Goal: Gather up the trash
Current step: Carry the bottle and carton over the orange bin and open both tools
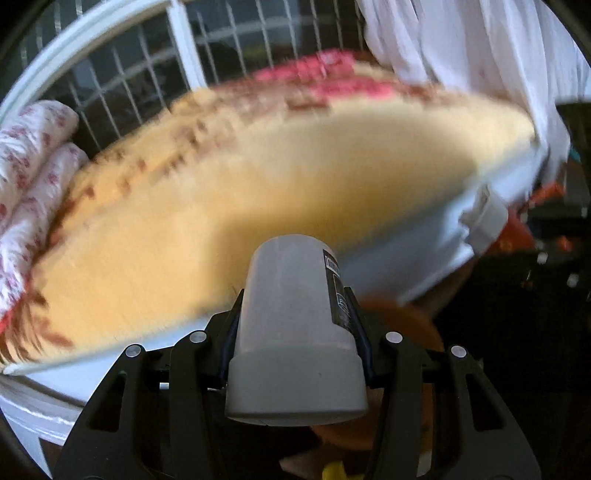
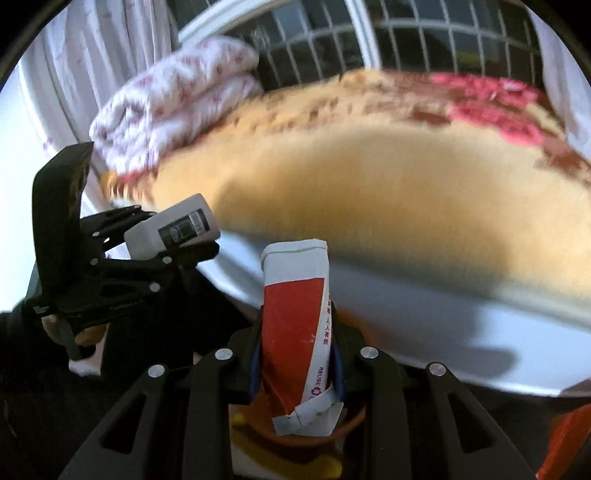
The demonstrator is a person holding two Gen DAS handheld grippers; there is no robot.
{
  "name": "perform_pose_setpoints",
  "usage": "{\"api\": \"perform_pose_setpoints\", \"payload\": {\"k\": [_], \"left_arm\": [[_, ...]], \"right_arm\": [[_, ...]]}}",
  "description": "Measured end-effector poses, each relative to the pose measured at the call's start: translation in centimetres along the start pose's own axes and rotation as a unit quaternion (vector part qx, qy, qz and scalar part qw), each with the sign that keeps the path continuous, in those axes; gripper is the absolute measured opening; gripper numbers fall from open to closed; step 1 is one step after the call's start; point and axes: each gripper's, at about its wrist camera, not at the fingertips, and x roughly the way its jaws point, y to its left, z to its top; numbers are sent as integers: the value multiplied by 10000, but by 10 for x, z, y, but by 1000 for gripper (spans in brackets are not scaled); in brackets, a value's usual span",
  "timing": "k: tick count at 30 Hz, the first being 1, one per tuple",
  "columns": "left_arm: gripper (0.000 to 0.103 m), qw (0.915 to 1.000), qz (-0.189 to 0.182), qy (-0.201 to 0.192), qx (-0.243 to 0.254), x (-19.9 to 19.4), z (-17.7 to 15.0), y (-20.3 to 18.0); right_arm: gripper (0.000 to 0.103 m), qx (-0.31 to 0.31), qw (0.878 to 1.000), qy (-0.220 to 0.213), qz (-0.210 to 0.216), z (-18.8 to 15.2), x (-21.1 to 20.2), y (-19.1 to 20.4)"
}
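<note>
My left gripper (image 1: pixel 295 325) is shut on a white plastic bottle (image 1: pixel 291 317) with a black label, held in the air in front of the bed. The same gripper and bottle (image 2: pixel 173 230) show at the left of the right wrist view. My right gripper (image 2: pixel 297 350) is shut on a flattened red and white carton (image 2: pixel 295 325) with printed text, its crumpled end toward the camera. Both views are motion-blurred.
A bed with a yellow blanket (image 1: pixel 221 206) and white frame (image 1: pixel 406 258) fills the view ahead. Folded white and pink bedding (image 2: pixel 173 99) lies at its left end. A barred window (image 2: pixel 406 33) and white curtains (image 1: pixel 480 55) stand behind. An orange-brown bin (image 2: pixel 306 432) sits below the right gripper.
</note>
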Motion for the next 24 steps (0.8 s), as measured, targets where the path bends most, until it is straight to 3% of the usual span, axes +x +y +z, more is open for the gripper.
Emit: {"api": "perform_pose_setpoints", "payload": {"k": [5,9,13,18,20,21,22,23,24], "left_arm": [[48,9963,-184,839,88,57,-36,-15],[48,9882,-240,1515,-9,105,-51,-20],[48,9824,-269,1846,19,130,-58,-22],[48,9779,-335,2060,86,146,-62,-24],[48,9764,-347,2128,124,153,-61,-25],[51,9758,-328,2158,149,155,-63,-26],[60,9741,-314,2229,209,159,-64,-28],[79,9736,-275,2254,245,162,-65,-30],[87,9737,-231,2250,279,164,-66,-31]], "right_arm": [[29,146,9969,765,-70,-26,47,-9],[29,162,9896,1400,-271,-37,87,-17],[29,120,9822,1851,-286,-48,116,-18],[31,147,9781,2064,-229,-53,131,-18],[39,143,9769,2117,-238,-54,136,-19],[59,127,9764,2141,-246,-54,138,-20],[70,126,9755,2174,-308,-55,141,-20],[76,126,9758,2148,-380,-55,141,-21],[76,164,9758,2143,-391,-56,140,-23]]}}
